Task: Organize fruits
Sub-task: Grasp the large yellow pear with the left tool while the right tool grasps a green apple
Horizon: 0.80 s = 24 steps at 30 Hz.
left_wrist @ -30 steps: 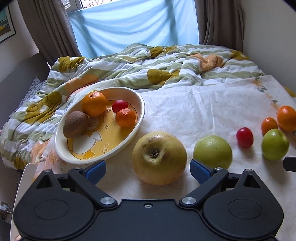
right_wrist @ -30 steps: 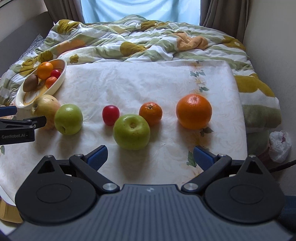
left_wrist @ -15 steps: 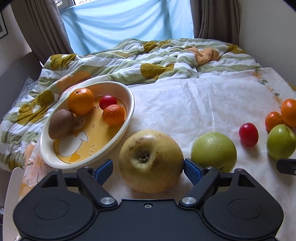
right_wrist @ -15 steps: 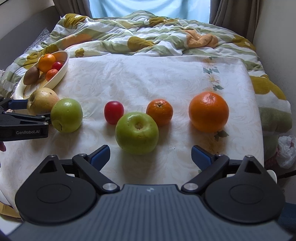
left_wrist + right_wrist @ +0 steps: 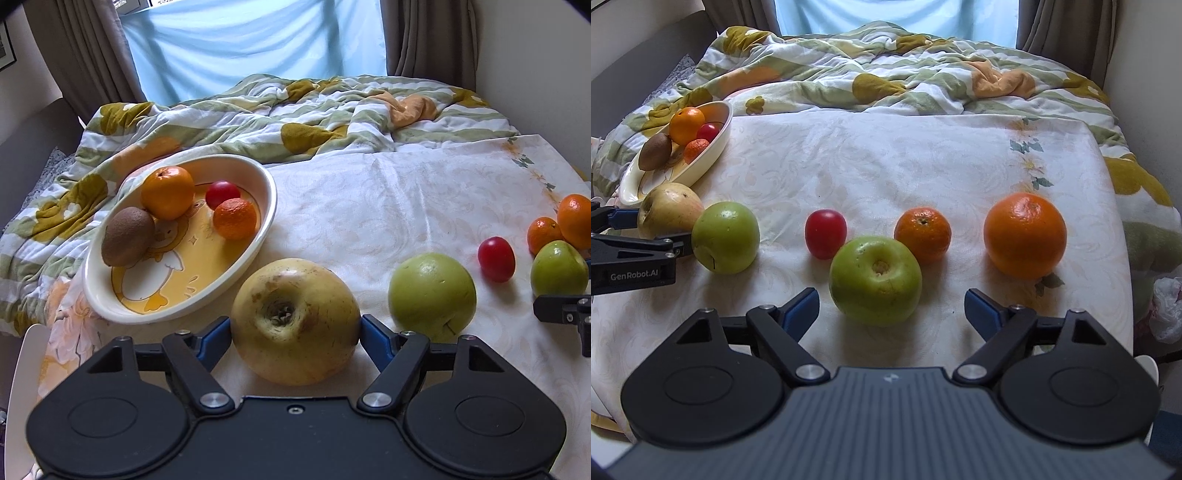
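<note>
A large yellow apple [image 5: 295,317] lies on the white cloth just in front of the cream duck bowl [image 5: 269,206]. My left gripper [image 5: 293,326] is closing on it, and both blue pads touch its sides. The bowl holds an orange [image 5: 168,192], a kiwi [image 5: 127,236], a small red fruit [image 5: 221,194] and a mandarin [image 5: 234,218]. My right gripper [image 5: 890,299] points down at a green apple [image 5: 875,278]. Its jaws are closing, with the apple's near side between the fingertips and gaps on both sides.
On the cloth a second green apple [image 5: 726,236], a red fruit [image 5: 825,232], a mandarin [image 5: 922,230] and a big orange [image 5: 1025,234] lie in a row. A rumpled quilt [image 5: 886,70] lies behind them. The bed edge, a wall and a plastic bag [image 5: 1167,310] are at the right.
My left gripper slid forward around the yellow apple and its jaws narrowed onto it. The right gripper came closer to the green apple and its jaws narrowed slightly.
</note>
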Each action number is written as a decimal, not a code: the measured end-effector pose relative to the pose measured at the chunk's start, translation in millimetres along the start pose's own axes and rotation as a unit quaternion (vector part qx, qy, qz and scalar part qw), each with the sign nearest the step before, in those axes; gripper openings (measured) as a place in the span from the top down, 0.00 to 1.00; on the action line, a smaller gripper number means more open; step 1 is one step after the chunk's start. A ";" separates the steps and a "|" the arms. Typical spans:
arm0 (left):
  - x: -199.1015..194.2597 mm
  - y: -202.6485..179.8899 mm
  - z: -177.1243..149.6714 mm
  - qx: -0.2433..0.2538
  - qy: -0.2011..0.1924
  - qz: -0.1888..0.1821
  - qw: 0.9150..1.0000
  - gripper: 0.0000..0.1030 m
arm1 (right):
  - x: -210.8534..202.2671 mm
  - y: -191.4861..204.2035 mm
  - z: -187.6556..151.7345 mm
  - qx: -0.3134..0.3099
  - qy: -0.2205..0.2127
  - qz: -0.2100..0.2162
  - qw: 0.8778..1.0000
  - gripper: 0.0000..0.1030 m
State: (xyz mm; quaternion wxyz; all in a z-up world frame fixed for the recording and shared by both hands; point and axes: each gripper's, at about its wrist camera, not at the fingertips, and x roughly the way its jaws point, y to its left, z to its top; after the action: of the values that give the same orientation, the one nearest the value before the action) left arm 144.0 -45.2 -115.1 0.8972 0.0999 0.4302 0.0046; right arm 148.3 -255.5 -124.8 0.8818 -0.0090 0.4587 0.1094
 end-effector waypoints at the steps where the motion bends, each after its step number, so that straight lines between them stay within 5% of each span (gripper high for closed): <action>1: -0.5 1.4 -1.0 -0.002 0.000 0.002 1.000 0.23 | 0.8 0.6 0.1 -0.001 0.000 0.001 1.000 0.05; 12: -8.0 9.8 -11.8 -0.030 -0.004 0.009 1.000 0.24 | 8.5 6.9 4.8 -0.013 0.000 0.009 1.000 0.34; 24: -38.1 12.9 -18.3 -0.054 -0.018 0.004 0.998 0.24 | -5.3 10.7 3.3 -0.014 -0.002 0.011 1.000 0.34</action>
State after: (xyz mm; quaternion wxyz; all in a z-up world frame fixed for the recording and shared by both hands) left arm 106.9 -32.9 -94.5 0.9086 0.0537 0.4131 0.0298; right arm 145.8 -245.6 -117.7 0.8813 -0.0160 0.4554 0.1252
